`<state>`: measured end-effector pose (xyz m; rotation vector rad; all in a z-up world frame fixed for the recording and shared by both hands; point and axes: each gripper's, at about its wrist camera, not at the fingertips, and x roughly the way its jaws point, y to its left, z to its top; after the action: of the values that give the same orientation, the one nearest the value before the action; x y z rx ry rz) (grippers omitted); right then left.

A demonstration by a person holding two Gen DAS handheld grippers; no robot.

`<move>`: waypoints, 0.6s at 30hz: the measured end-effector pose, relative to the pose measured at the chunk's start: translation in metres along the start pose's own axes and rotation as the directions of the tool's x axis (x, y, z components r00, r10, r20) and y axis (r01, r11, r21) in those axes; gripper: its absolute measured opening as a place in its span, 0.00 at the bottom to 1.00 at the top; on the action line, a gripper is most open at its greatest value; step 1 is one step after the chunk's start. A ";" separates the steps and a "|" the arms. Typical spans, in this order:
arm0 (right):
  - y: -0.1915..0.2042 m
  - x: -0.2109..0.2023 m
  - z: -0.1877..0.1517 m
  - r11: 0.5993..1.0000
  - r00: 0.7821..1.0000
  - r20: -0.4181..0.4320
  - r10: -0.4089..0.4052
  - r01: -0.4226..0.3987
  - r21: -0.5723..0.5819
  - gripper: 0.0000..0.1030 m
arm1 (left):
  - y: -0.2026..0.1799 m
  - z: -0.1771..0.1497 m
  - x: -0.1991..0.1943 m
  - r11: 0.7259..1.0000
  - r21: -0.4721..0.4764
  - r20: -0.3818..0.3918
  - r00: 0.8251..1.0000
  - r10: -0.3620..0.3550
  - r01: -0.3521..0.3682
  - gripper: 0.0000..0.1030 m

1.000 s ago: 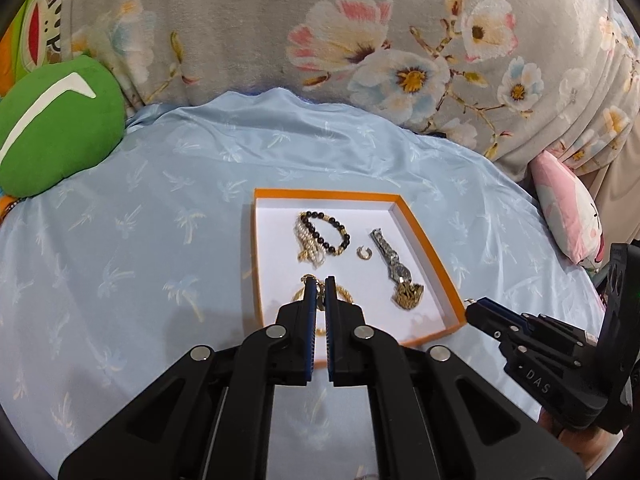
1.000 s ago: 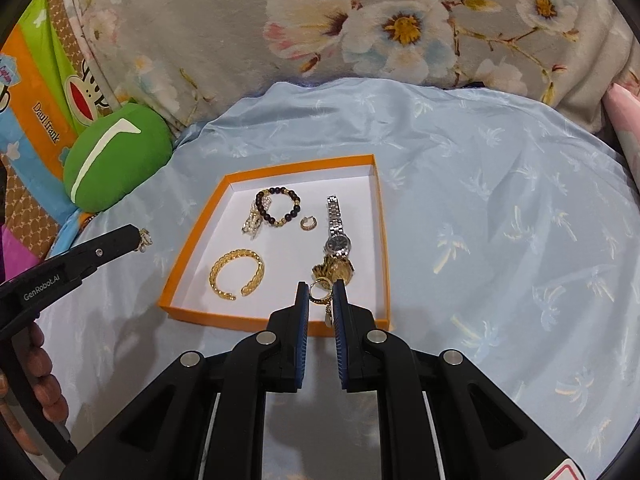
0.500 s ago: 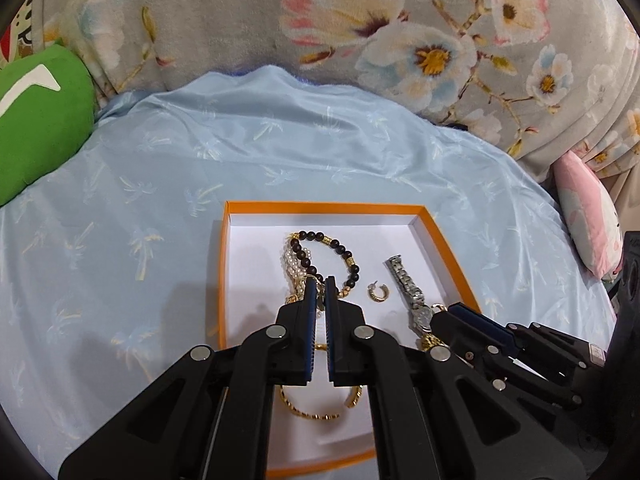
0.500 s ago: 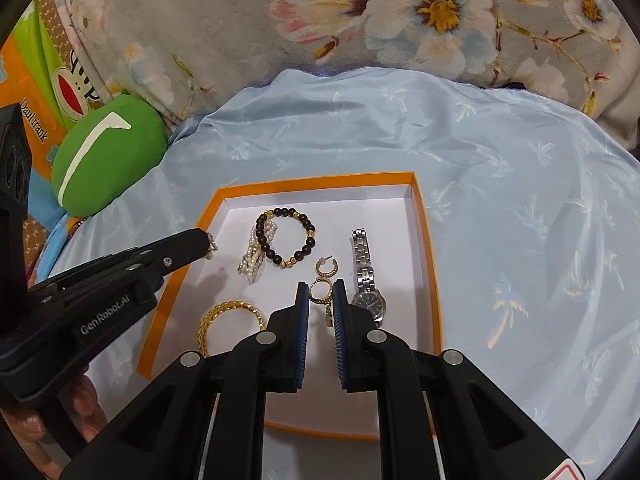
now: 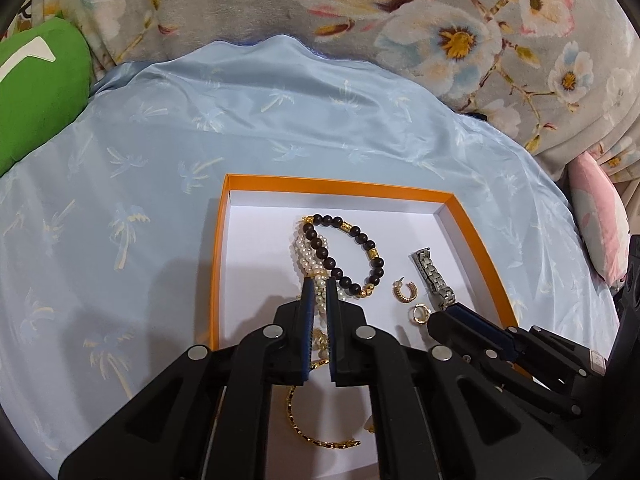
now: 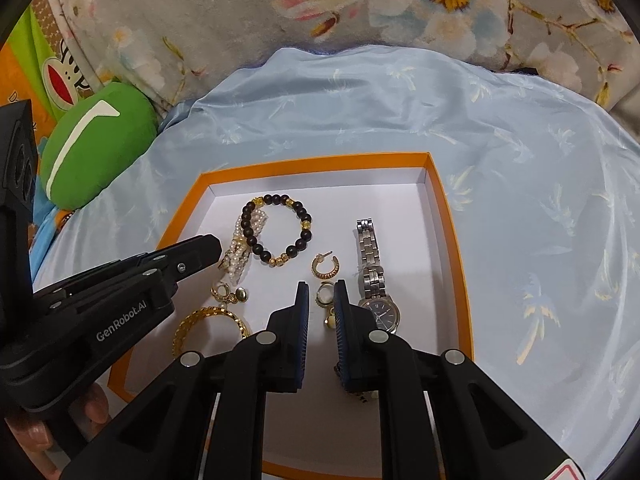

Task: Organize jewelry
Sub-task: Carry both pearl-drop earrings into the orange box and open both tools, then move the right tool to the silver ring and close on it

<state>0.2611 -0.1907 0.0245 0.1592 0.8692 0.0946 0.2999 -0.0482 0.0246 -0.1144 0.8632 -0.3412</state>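
Holding both tongs low over the orange box (image 6: 448, 216), which sits on the blue palm-print sheet (image 6: 540, 184) of a bed; all places below are relative to that box.

- Left tongs (image 5: 319, 292): nearly closed, nothing gripped; tips over the pearl strand (image 5: 304, 258) in the box's middle left, I judge to pick it clear of the bracelet.
- Right tongs (image 6: 320, 294): a narrow gap, nothing gripped; tips on either side of a small gold hoop earring (image 6: 323, 295) on the box floor, likely my next pick.
- Dark bead bracelet (image 6: 276, 234): far half of the box, overlapping the pearl strand, so the two need separating.
- Gold half-hoop earring (image 6: 325, 267): centre, apart from the bracelet.
- Silver watch (image 6: 374, 280): right side, strap straight along the wall.
- Gold chain bangle (image 6: 210, 322): near left corner, partly hidden by the left tongs.
- Green cushion (image 6: 94, 148): outside the box, far left.

Everything lies loose inside the box; sorting looks barely begun.
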 end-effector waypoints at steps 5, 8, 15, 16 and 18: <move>-0.001 -0.008 0.000 1.000 1.000 0.012 0.000 0.000 0.003 0.12 | 0.002 0.001 -0.006 1.000 -0.012 0.013 1.000 -0.002 0.002 0.05; -0.002 -0.020 -0.002 1.000 1.000 0.026 0.004 -0.004 0.007 0.12 | 0.003 0.002 -0.018 1.000 -0.018 0.028 1.000 -0.006 0.006 0.05; -0.002 -0.073 -0.031 1.000 0.998 0.052 0.018 -0.017 -0.014 0.12 | 0.004 -0.015 -0.072 1.000 -0.016 0.070 0.997 -0.026 0.027 0.11; -0.001 -0.081 -0.040 0.999 0.999 0.048 0.021 -0.020 -0.025 0.12 | 0.005 -0.020 -0.079 1.000 -0.015 0.075 0.997 -0.021 0.023 0.17; 0.001 -0.093 -0.059 0.999 0.999 0.029 0.030 -0.029 -0.045 0.12 | 0.008 -0.033 -0.099 1.000 -0.013 0.082 0.996 -0.020 0.021 0.21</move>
<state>0.1565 -0.1976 0.0570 0.1312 0.8347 0.1386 0.2170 -0.0060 0.0729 -0.1492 0.7835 -0.3474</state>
